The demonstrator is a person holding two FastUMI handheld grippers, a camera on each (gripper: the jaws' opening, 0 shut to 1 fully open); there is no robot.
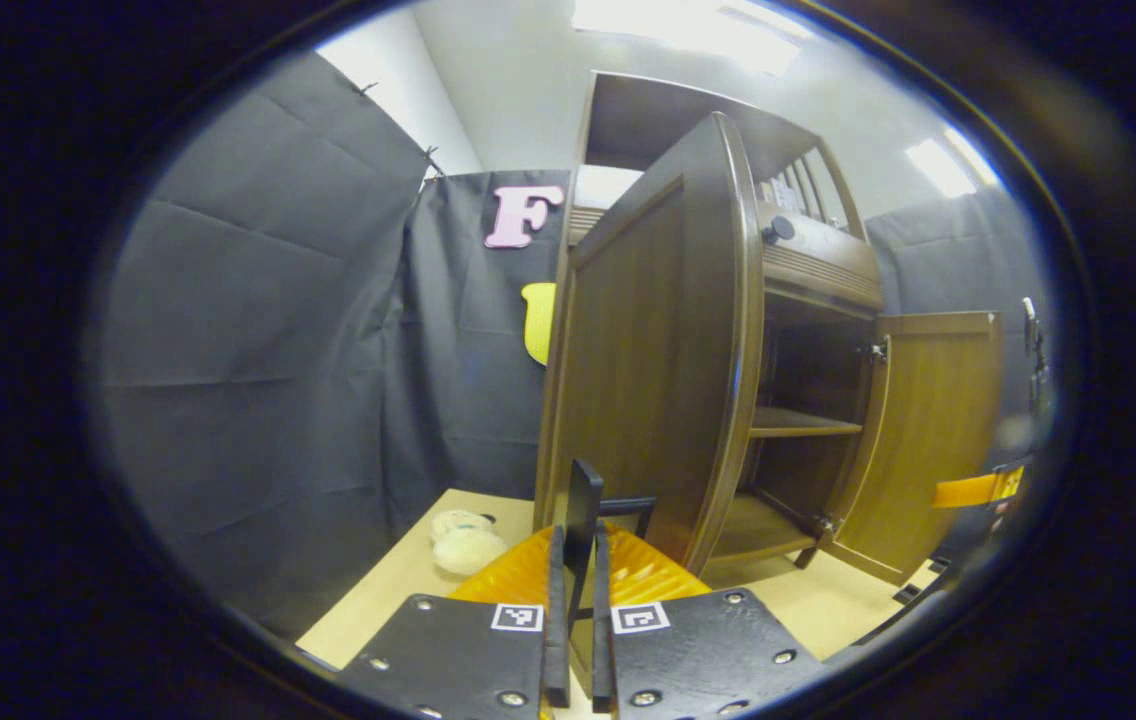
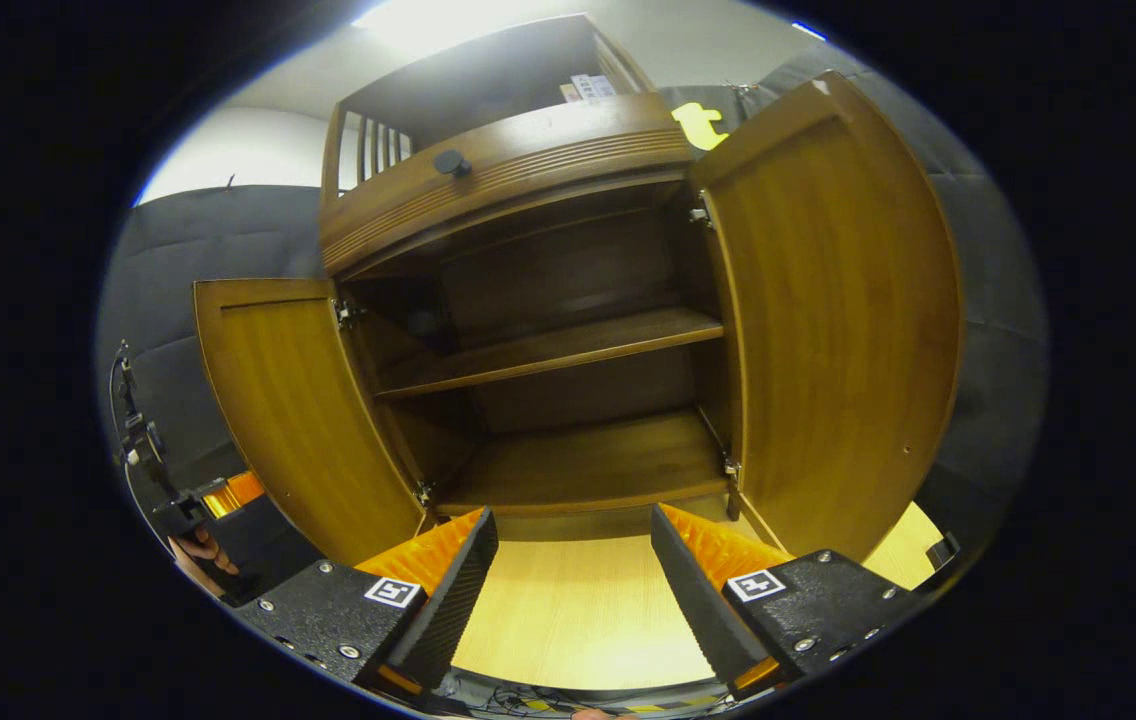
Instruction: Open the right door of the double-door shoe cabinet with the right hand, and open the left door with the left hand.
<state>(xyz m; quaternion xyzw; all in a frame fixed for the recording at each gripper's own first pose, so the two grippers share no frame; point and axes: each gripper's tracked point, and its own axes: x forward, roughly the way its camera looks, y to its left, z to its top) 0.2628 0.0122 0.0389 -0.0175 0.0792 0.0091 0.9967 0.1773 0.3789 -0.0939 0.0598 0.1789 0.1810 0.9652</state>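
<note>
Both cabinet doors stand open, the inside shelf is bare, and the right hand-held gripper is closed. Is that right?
Not quite: in the right gripper view the right hand-held gripper is open, with a wide gap between its fingers. The rest holds: the left door and right door stand open, and the shelf is bare.

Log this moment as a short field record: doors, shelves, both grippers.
left door: swung open
right door: swung open
cabinet interior: one shelf above the bottom board, both bare
left gripper: shut, holding nothing, beside the left door's edge
right gripper: open, holding nothing, facing the cabinet
floor beside cabinet: pale round items
</note>
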